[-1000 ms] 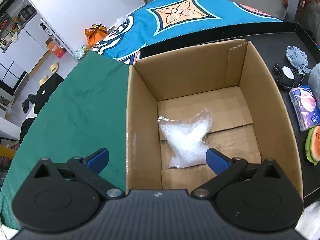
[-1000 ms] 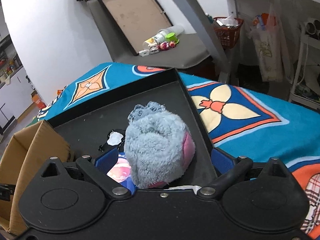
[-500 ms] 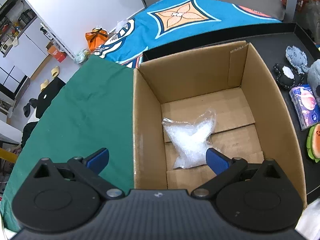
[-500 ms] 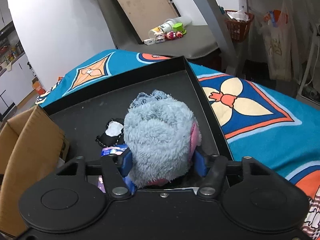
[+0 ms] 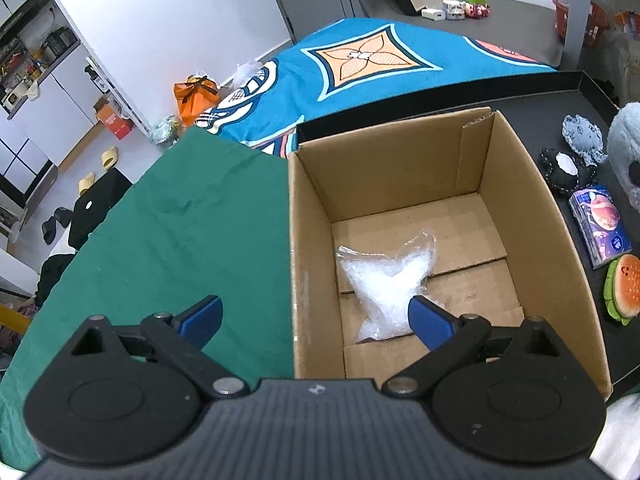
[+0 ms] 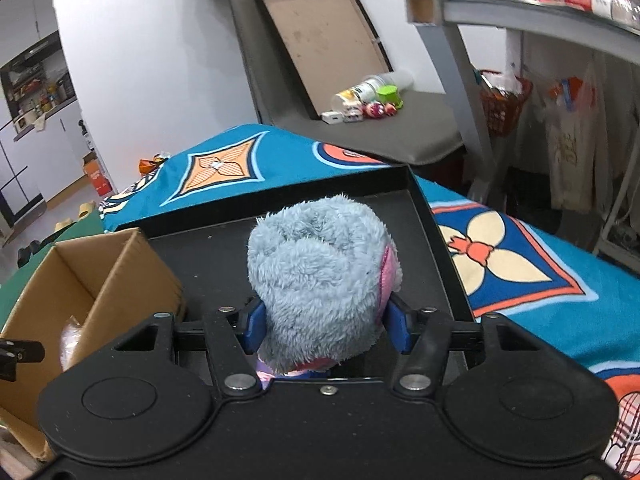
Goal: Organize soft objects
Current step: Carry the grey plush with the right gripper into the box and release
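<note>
Squeezing the fluffy blue toy [image 6: 320,276] in my right gripper [image 6: 325,326], I see the box [image 6: 80,280] on its left; my left gripper [image 5: 316,316] is spread wide.

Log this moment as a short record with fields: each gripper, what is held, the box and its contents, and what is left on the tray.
left gripper: open, empty, over the near-left corner of the cardboard box
right gripper: shut on the blue plush toy, above the black tray
box contents: one clear plastic bag
left on tray: small blue plush, black plush, tissue pack, burger plush
</note>
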`<state>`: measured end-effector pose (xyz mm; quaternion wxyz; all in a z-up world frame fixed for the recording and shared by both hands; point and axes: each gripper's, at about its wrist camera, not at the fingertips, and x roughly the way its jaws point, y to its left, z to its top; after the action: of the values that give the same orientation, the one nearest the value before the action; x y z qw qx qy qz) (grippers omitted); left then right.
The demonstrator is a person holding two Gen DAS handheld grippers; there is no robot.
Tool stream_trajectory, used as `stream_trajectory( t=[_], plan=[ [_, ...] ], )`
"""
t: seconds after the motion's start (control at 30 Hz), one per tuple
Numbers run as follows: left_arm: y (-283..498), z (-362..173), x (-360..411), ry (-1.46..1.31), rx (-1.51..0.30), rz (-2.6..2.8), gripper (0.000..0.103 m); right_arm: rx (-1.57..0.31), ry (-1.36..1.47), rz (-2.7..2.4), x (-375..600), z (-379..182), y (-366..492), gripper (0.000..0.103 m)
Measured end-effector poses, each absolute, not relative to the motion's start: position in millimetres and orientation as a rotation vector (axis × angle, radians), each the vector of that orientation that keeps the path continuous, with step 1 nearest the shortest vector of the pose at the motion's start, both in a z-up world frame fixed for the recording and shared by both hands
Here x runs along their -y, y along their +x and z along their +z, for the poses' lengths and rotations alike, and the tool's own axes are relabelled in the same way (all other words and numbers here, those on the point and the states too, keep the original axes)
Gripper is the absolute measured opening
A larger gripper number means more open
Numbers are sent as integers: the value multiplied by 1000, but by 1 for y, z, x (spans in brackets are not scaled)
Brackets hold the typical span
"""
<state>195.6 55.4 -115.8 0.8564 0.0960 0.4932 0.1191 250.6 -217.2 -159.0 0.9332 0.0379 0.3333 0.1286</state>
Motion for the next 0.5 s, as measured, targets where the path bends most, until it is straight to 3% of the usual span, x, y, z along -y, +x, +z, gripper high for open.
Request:
stream_trajectory(
  t=[0.3,0.5],
  plan=[
    [188,-117,-68,186,-1012,244,86,-650,21,298,192,-142,240,57],
    [184,-117,-77,140,-989,223,69,-618,8,380,167,-122,236,57]
  ],
)
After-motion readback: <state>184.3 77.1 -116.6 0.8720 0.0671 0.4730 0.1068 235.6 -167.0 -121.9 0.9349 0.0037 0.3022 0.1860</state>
